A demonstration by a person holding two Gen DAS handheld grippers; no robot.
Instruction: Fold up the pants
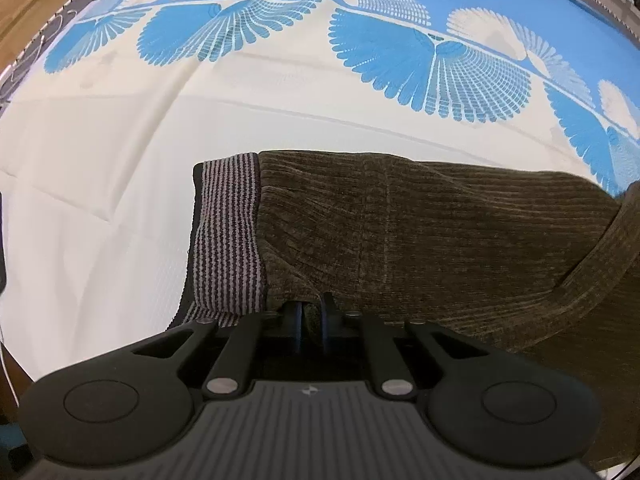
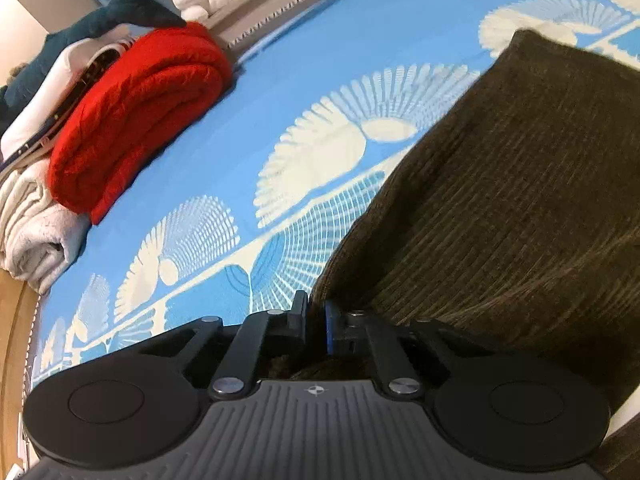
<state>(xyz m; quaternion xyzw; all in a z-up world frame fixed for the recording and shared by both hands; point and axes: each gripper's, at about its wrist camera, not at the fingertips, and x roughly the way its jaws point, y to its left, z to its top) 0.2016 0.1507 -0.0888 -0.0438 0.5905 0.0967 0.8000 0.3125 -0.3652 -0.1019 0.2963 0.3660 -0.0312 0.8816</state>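
The left gripper (image 1: 312,312) is clenching the near edge of the olive corduroy pants (image 1: 440,240), which are lying on the blue-and-white bedsheet (image 1: 120,200); the striped waistband (image 1: 228,232) is sitting at ten o'clock from the fingertips. The right gripper (image 2: 316,316) is likewise pinching a corner of the pants (image 2: 500,220), the cloth bunching between its closed jaws and hiding the pinch itself. A red folded blanket (image 2: 136,116) is resting at ten o'clock, its stack partly cut off.
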